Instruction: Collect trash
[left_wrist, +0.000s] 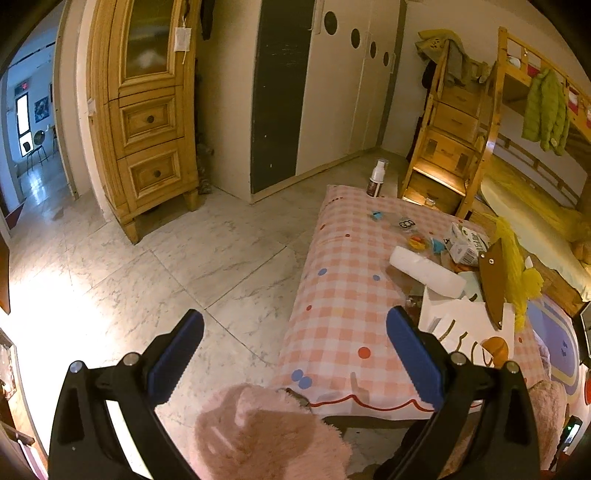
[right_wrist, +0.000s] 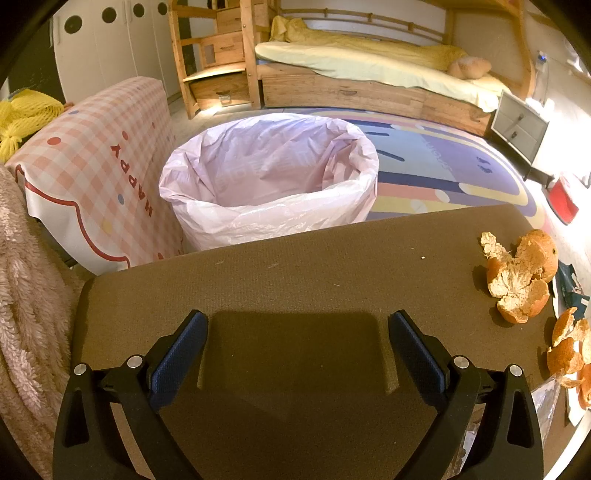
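Blue-padded right tongs (right_wrist: 297, 343) were held wide and empty above a brown surface (right_wrist: 295, 266); the left tongs (left_wrist: 295, 350), equally wide and empty, were held over the floor beside a checked cloth (left_wrist: 343, 280). Orange peel (right_wrist: 521, 273) was seen at the brown surface's right edge, more peel (right_wrist: 570, 354) nearer, well apart from the lined bin (right_wrist: 269, 181) beyond the far edge. Brittle, curled peel could be judged likely to crumble or slip if pinched by one lobe, and fragments could be dropped short of the bin.
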